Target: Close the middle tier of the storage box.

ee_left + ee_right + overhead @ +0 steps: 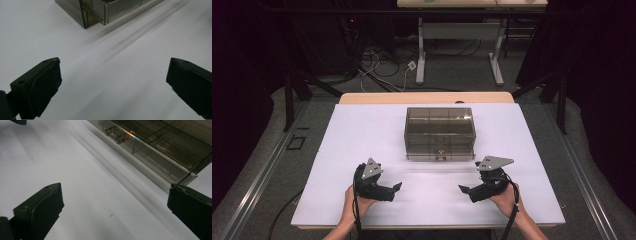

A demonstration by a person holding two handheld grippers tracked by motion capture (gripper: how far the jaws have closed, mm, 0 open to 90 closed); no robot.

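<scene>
One smoky clear plastic box [440, 133] is seen on one white table [362, 150]. One drawer [160, 162] with one handle [115, 135] is counted on its front. Two grippers are counted: a left gripper [398, 186] and a right gripper [462, 189], each with two jaws set wide apart.

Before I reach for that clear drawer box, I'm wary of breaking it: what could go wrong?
The handle is small and see-through, so the right claw could miss or slip off it. The drawer box sits loose on the table; pulling may drag it unless the left claw steadies it.
</scene>
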